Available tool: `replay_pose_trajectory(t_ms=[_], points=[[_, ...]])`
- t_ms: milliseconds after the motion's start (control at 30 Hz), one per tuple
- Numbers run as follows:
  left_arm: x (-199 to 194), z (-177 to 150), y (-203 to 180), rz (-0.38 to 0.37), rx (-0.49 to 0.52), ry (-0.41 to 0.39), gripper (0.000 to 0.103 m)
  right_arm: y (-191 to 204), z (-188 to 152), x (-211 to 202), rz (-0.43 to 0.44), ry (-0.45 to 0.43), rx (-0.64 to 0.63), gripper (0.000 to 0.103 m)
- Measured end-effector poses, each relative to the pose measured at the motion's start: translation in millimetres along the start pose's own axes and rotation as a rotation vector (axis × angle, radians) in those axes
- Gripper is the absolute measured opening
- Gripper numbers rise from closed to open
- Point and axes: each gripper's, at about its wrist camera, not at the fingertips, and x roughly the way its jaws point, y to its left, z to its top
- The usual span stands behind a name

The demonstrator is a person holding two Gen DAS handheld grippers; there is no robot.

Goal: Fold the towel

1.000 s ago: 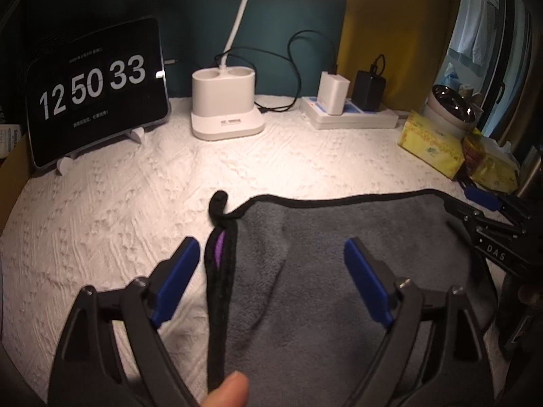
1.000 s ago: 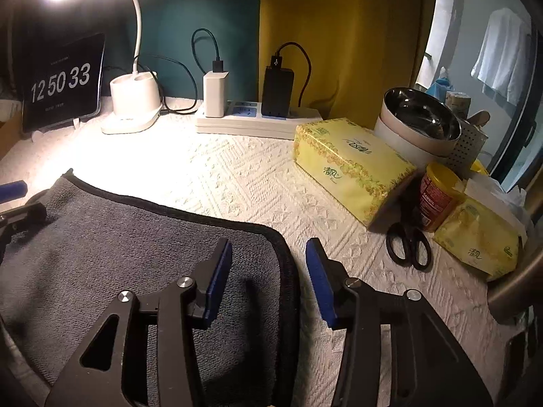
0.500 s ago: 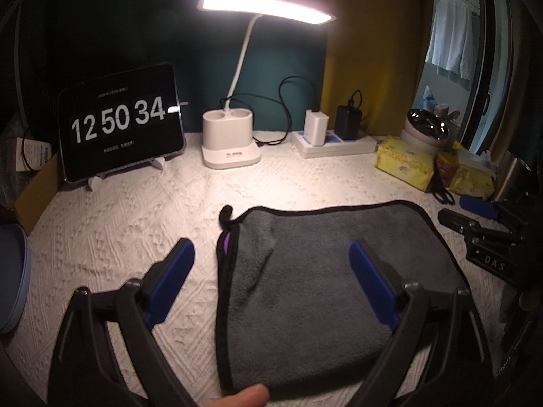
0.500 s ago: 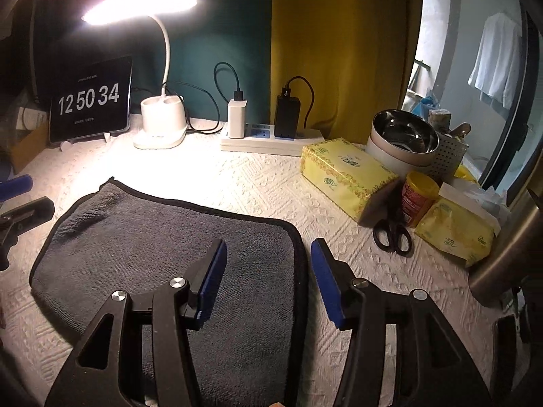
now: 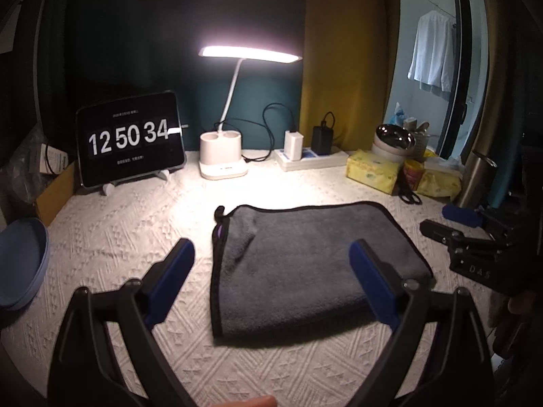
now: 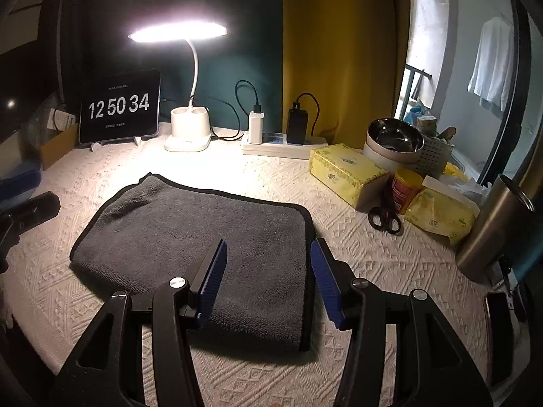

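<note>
A grey towel (image 5: pixel 305 257) with black trim lies folded flat on the white textured tablecloth (image 5: pixel 135 230); it also shows in the right wrist view (image 6: pixel 203 237). My left gripper (image 5: pixel 271 271) is open and empty, raised above and in front of the towel's left part. My right gripper (image 6: pixel 268 271) is open and empty, raised over the towel's right near edge. The right gripper's tip shows in the left wrist view (image 5: pixel 451 234) beside the towel's right edge, apart from it.
At the back stand a tablet clock (image 5: pixel 130 139), a lit desk lamp (image 5: pixel 222 161) and a power strip (image 5: pixel 312 159). At right are tissue packs (image 6: pixel 346 173), scissors (image 6: pixel 385 218), a red can, a steel bowl (image 6: pixel 395 139) and a metal tumbler (image 6: pixel 492 227). A blue dish (image 5: pixel 20 264) sits far left.
Both grippers have pulled back and risen away from the towel, staying open. The towel now lies whole in view, unmoved. The clock has gone from 33 to 34.
</note>
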Motion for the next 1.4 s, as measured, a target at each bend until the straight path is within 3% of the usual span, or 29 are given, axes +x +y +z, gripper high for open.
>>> replay_pose_trajectory(t_ms=[600, 1167, 1400], points=[[-61, -34, -20, -0.006, 0.007, -0.042, 0.093, 14, -28, -63, 0.034, -0.074, 0.005, 0.054], [-118, -68, -35, 0.001, 0.004, -0.122, 0.093, 27, -59, -128, 0.048, -0.173, 0.016, 0.054], [-142, -77, -39, 0.024, 0.007, -0.182, 0.093, 29, -74, -160, 0.045, -0.254, 0.032, 0.054]])
